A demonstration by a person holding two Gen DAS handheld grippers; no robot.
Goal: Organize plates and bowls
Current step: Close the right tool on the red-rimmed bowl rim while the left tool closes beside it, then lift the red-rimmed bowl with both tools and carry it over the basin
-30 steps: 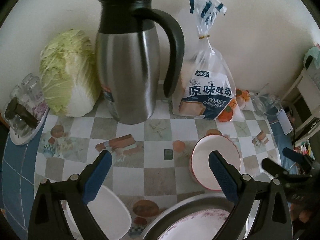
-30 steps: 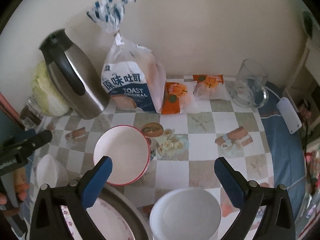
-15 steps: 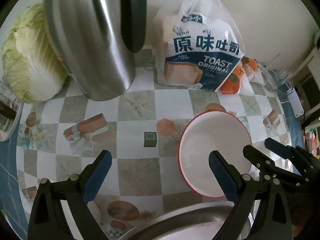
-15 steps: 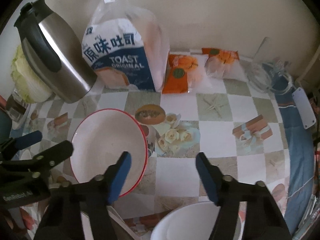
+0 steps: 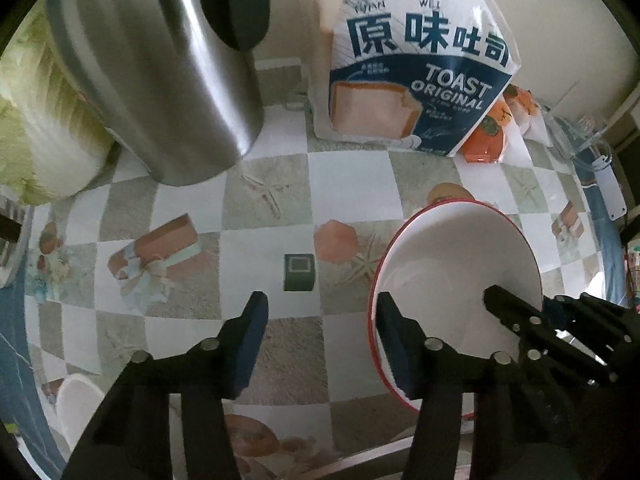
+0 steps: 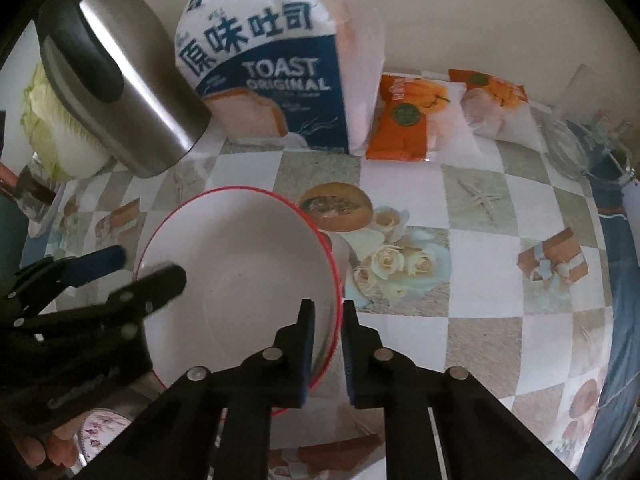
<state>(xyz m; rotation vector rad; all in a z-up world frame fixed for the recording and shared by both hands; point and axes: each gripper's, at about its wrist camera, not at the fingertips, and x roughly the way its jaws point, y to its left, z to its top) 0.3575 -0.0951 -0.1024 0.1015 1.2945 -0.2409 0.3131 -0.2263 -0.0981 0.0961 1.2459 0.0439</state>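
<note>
Right gripper [image 6: 327, 334], wide open a second ago, now clamped on near rim of red-rimmed bowl [image 6: 240, 264]. Left gripper [image 5: 320, 320] has just been closing, half open across bowl's left rim, pads apart. Both lower than before. Bowl rests on checkered tablecloth [image 6: 500, 292]; beyond bowl: steel jug [image 5: 160, 72], toast bag [image 6: 272, 72], wall [image 6: 460, 12].

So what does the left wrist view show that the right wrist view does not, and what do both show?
Only the left wrist view shows the small dark square printed on the tablecloth. Only the right wrist view shows the flowered plate at the bottom left and the right gripper with its jaws closed on the bowl's rim. Both show the red-rimmed bowl, the toast bag, the steel jug and the cabbage.
</note>
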